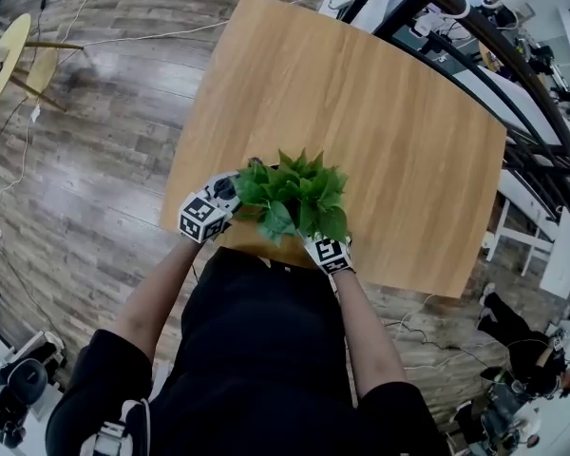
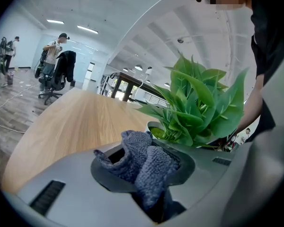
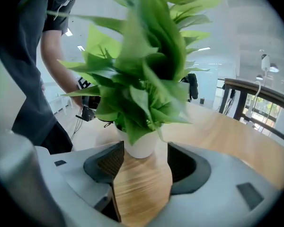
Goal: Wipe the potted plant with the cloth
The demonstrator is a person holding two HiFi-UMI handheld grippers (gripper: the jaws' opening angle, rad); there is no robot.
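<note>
A leafy green potted plant [image 1: 296, 200] in a white pot [image 3: 140, 144] stands at the near edge of the wooden table [image 1: 361, 103]. My left gripper [image 1: 209, 214] is at the plant's left side, shut on a bunched grey-blue cloth [image 2: 134, 151]. In the left gripper view the leaves [image 2: 196, 105] rise just beyond the cloth. My right gripper [image 1: 328, 254] is at the plant's near right side. Its jaws stand open, and the pot sits just ahead of the gap between the jaw tips, not clamped. The right gripper view is blurred by motion around the leaves [image 3: 144, 65].
The table's near edge [image 1: 266, 255] lies right by the pot, against the person's body. A dark railing [image 1: 513, 74] and white furniture run along the table's right. People and office chairs [image 2: 54, 74] are far off across the wood floor.
</note>
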